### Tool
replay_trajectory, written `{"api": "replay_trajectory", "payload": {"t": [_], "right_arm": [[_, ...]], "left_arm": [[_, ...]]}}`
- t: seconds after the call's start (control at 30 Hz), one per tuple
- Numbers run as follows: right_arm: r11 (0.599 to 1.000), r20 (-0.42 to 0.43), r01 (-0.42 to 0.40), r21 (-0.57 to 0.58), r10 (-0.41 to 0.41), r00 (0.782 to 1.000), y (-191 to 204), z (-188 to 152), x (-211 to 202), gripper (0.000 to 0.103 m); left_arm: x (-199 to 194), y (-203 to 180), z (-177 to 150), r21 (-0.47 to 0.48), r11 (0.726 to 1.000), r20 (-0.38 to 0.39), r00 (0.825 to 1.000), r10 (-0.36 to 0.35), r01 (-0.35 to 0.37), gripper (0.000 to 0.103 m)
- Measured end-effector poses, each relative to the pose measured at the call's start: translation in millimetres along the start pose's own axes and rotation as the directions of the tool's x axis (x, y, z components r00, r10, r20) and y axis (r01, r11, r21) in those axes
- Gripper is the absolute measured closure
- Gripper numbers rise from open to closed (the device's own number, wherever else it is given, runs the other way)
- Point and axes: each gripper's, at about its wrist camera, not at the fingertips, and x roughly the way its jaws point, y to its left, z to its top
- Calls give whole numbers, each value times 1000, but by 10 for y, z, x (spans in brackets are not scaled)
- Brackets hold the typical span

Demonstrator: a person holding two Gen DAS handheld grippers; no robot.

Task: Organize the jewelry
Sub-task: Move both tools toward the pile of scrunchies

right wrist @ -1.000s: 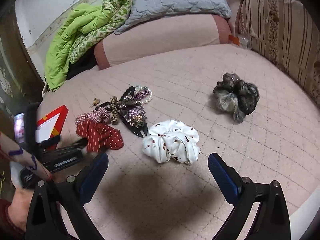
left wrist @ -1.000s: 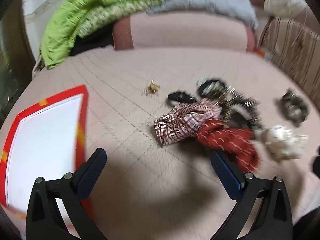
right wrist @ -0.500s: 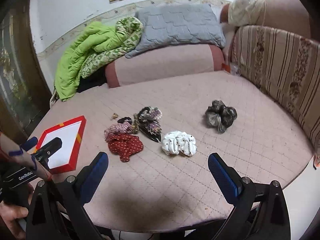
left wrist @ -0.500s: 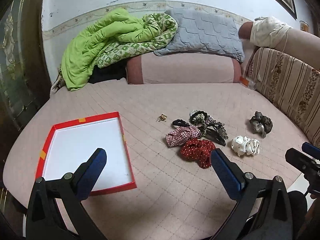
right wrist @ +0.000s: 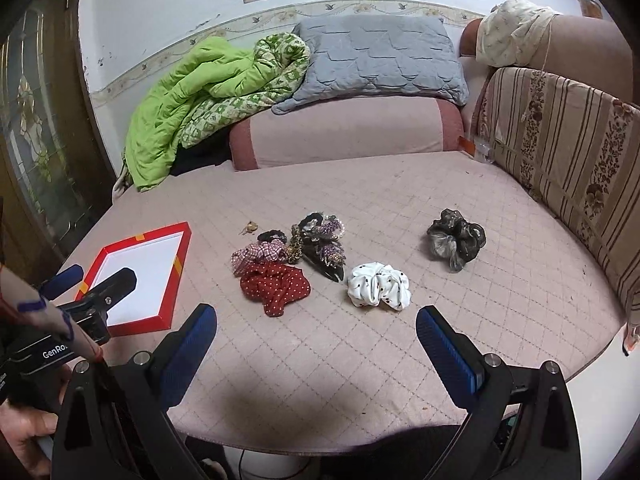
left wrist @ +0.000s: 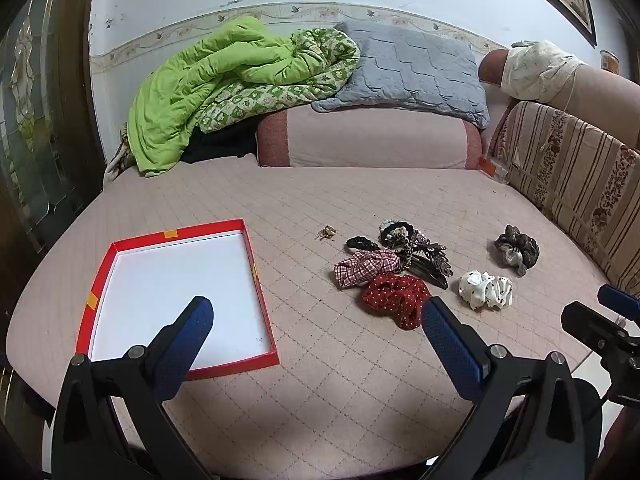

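Observation:
A red-rimmed tray with a white floor (left wrist: 100, 276) (right wrist: 176, 260) lies on the pink quilted bed at the left. To its right sit a red dotted scrunchie (left wrist: 396, 294) (right wrist: 276, 286), a checked scrunchie (left wrist: 362, 267) (right wrist: 256, 254), a white dotted scrunchie (left wrist: 485, 289) (right wrist: 378, 285), a dark sheer scrunchie (left wrist: 516, 249) (right wrist: 456, 238), a heap of beaded clips and bands (left wrist: 416, 246) (right wrist: 320, 240) and a small gold piece (left wrist: 327, 233) (right wrist: 250, 227). My left gripper (left wrist: 316, 332) and right gripper (right wrist: 316, 340) hang open near the bed's front edge, holding nothing.
A green quilt (left wrist: 208, 92), a grey pillow (left wrist: 408, 68) and a pink bolster (left wrist: 368, 136) line the back. A striped cushion (left wrist: 580, 176) runs along the right side. A wooden door (right wrist: 36, 140) stands at the left. A hand (right wrist: 24, 432) holds the left tool.
Both grippers have pulled back and up from close over the scrunchies to the bed's front edge, so the whole bed shows. Both stay open. Nothing on the bed has moved.

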Motion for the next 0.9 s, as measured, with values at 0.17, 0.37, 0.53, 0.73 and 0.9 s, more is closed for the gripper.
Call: {"api": "replay_trajectory", "payload": {"t": [0.17,0.37,0.53,0.73,0.9], "right_arm": [[1000,-8,-3,1,3,1000,18,-12,12,1],[1000,-23,-11,1,11,1000,28,-31,55,1],[1000,-26,-11,11,11,1000,2,-37,71,1],[1000,-33,-14,14,14,999,-11,-47,86,1],[1000,-36,-14,17,15,999,-19,-53,100,1]], "left_arm": [[-3,-10,-5,-3,1000,-4,1000,3,-3,0],[26,-17,-3,2,1000,-16,1000,3,-3,0],[46,-27,-17,5,1000,-21,1000,0,1,0],[59,-14,-29,8,1000,-25,1000,-3,3,0],[67,-16,-39,14,1000,-28,1000,0,0,0]]}}
